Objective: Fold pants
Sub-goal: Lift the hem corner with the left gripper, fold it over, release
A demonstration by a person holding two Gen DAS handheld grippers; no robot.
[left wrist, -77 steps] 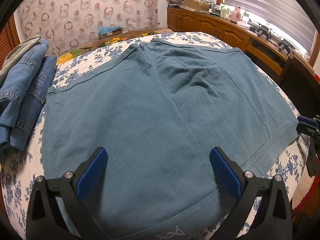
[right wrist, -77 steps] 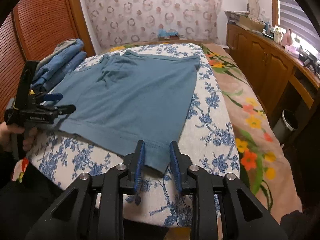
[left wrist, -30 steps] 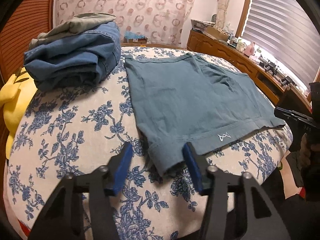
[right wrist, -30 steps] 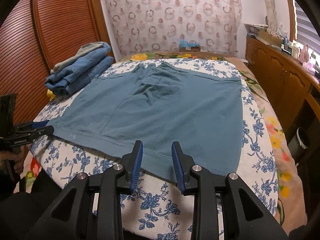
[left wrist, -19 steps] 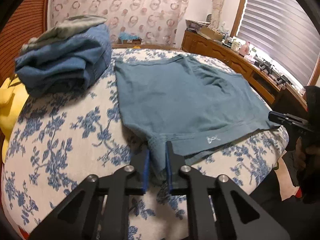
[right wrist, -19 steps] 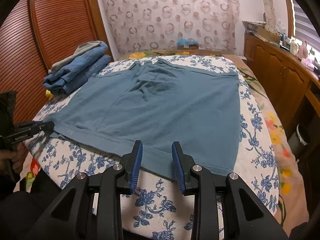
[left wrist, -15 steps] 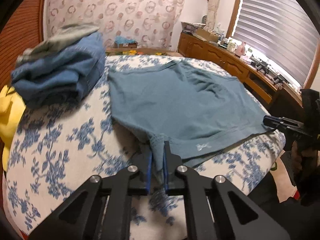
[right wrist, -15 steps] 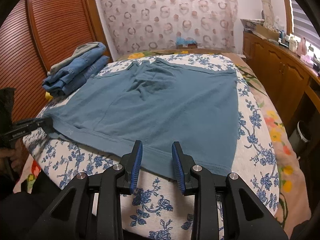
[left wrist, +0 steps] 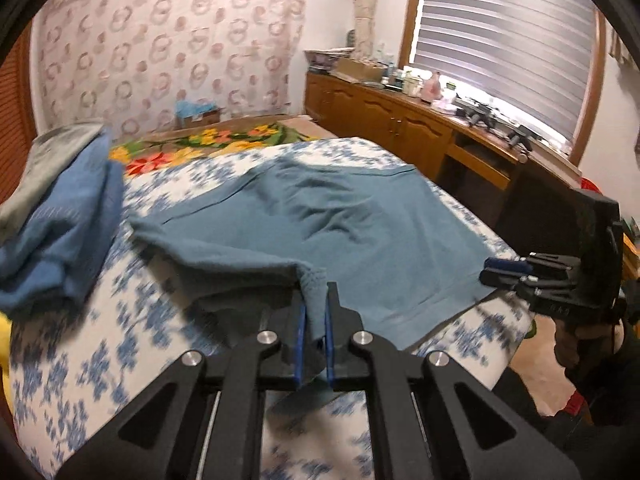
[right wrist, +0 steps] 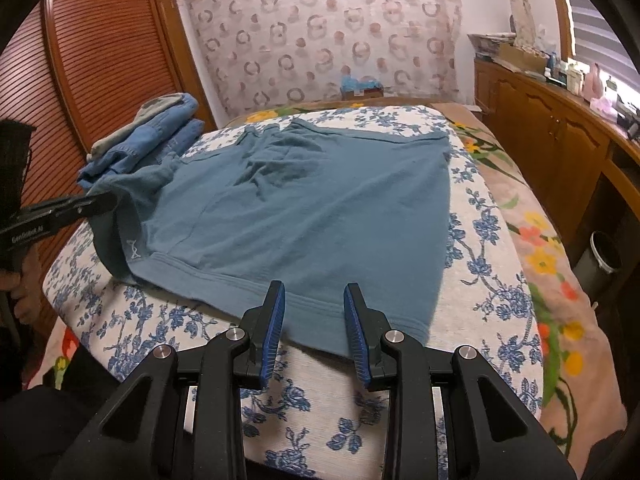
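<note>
The left gripper (left wrist: 315, 320) is clamped on the near left corner of the teal cotton shorts (right wrist: 320, 216), lifting it off the blue-flowered white bedspread (right wrist: 500, 320). The right gripper (right wrist: 314, 330) hovers over the near hem, jaws apart.

Pants (left wrist: 360, 232) corner in left tool (left wrist: 315, 320)

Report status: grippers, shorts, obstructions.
Left hand-held gripper shut on teal shorts corner, lifted. Right hand-held gripper open at hem. Folded jeans beside, clear.

Left tongs (left wrist: 315, 334) pointed downward, jaws clamped tight on a pinched corner of the pants (left wrist: 360, 232), right tongs (right wrist: 314, 328) angled downward, jaws parted, pads clear of fabric
</note>
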